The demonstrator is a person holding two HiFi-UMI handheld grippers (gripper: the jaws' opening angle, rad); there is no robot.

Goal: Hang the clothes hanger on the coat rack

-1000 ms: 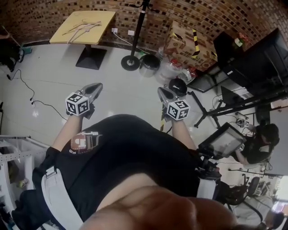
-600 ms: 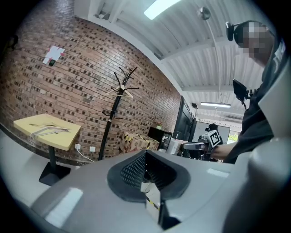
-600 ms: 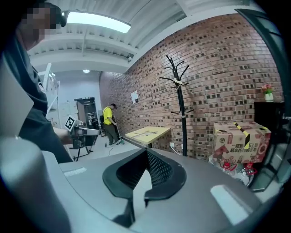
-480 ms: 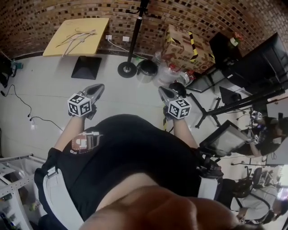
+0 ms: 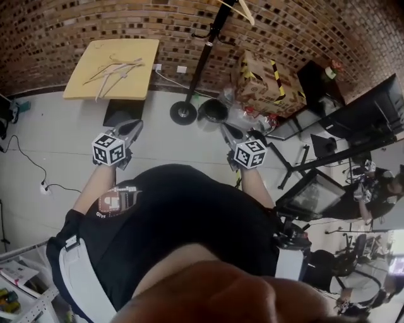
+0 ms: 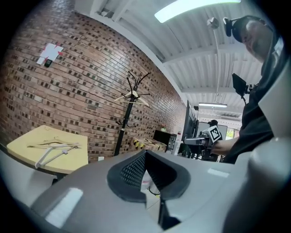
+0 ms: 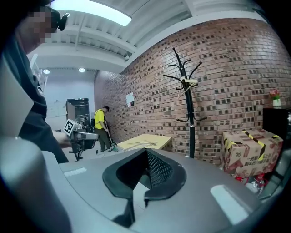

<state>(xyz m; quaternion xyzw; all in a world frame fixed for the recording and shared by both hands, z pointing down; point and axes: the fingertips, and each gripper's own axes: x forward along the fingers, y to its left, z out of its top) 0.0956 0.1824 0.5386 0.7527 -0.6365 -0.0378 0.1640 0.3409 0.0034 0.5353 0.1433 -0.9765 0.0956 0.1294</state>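
A black coat rack (image 5: 211, 38) stands by the brick wall, with one pale wooden hanger (image 5: 243, 9) on its top hooks. Several more hangers (image 5: 117, 68) lie on the yellow table (image 5: 88, 85) to its left. My left gripper (image 5: 130, 129) and right gripper (image 5: 228, 132) are held out level in front of the person's body, both shut and empty, well short of table and rack. The left gripper view has the rack (image 6: 128, 118) ahead and the table's hangers (image 6: 53, 148) at lower left. In the right gripper view the rack (image 7: 188, 109) bears its hanger (image 7: 189, 83).
A taped cardboard box (image 5: 264, 72) and bags sit right of the rack's round base (image 5: 184, 113). Desks, monitors and tripods crowd the right side (image 5: 328, 145). A cable (image 5: 28, 165) trails over the floor at left. A person in yellow (image 7: 101, 127) stands far off.
The person has walked towards the wall: table, rack base and box have slid nearer in the head view, and the rack's hanger has come into view. Both grippers stayed shut.
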